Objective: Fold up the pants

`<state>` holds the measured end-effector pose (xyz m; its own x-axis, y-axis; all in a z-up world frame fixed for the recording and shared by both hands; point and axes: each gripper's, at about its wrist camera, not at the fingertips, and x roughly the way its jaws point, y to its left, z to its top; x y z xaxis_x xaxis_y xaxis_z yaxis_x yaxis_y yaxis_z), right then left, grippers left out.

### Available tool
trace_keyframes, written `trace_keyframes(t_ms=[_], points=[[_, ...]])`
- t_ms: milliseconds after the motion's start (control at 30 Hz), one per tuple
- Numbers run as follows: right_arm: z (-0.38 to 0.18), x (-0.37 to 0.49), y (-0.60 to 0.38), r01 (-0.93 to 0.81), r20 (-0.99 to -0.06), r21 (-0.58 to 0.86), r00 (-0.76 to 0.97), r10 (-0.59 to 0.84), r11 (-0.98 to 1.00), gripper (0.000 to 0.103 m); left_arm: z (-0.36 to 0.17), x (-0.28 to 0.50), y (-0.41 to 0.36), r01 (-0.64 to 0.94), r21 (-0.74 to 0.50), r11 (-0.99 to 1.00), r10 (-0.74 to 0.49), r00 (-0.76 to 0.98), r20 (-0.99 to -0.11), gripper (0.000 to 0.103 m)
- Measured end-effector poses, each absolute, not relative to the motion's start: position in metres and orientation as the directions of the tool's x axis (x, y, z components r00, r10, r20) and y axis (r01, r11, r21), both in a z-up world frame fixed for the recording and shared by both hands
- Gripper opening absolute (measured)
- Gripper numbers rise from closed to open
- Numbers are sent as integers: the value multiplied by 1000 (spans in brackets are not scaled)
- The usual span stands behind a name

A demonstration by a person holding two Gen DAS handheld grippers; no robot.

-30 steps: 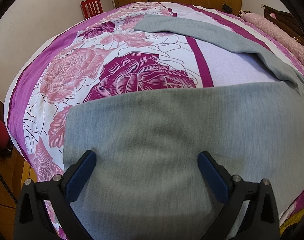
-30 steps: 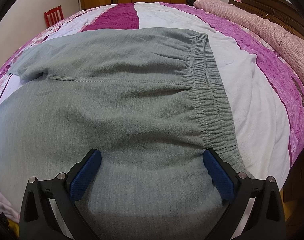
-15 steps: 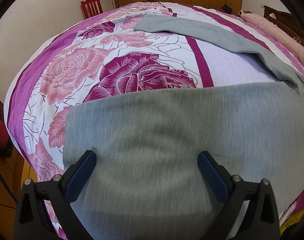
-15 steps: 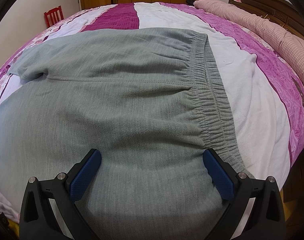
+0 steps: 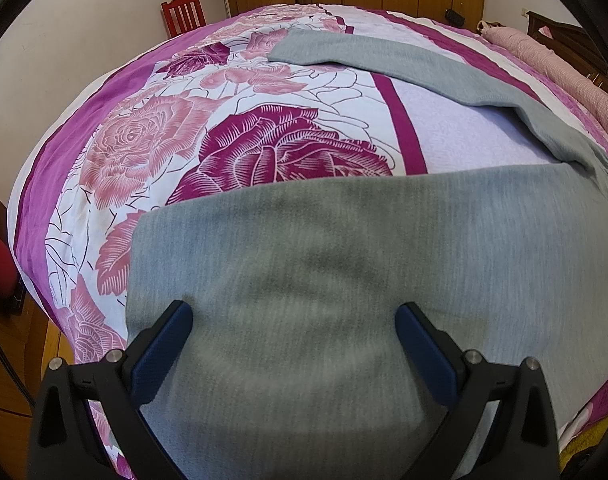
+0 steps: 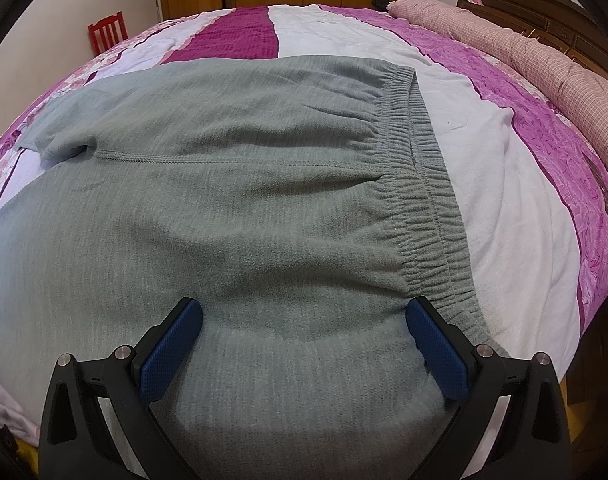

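Grey fleece pants [image 5: 343, 280] lie spread flat on the bed, directly under both tools. The left gripper [image 5: 294, 328] has its blue pads [image 5: 162, 352] spread wide apart, with nothing between them but the cloth of the near leg below. Ahead of it the floral bedspread [image 5: 176, 148] shows, and further ahead to the right the other leg [image 5: 383, 60] stretches away. The right gripper [image 6: 304, 320] is also spread wide, empty, over the seat of the pants. Its right pad [image 6: 435, 352] sits just beside the gathered waistband [image 6: 427, 184], which runs away ahead on the right. Beyond the waistband, far right, a pink checked bolster [image 6: 523, 56] lies along the dark headboard [image 6: 543, 4]. Far ahead on the left stands a red chair [image 6: 108, 32].
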<state>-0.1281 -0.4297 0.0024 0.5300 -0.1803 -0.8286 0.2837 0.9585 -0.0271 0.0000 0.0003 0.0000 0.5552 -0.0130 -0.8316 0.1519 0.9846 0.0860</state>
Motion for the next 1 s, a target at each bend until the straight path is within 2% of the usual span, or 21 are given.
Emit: trace_keyframes(t_ms=[567, 867, 1000], points=[[3, -126, -427, 294, -839, -53, 506, -202, 954, 103, 1, -2, -4, 152, 104, 983, 4, 546, -838, 103], [13, -128, -435, 277, -844, 20, 519, -132, 961, 103, 7, 4, 1, 159, 71, 985, -20, 507, -862, 103], [27, -131, -445, 288, -835, 109, 546, -70, 951, 103, 16, 6, 3, 169, 53, 984, -37, 486, -873, 103]])
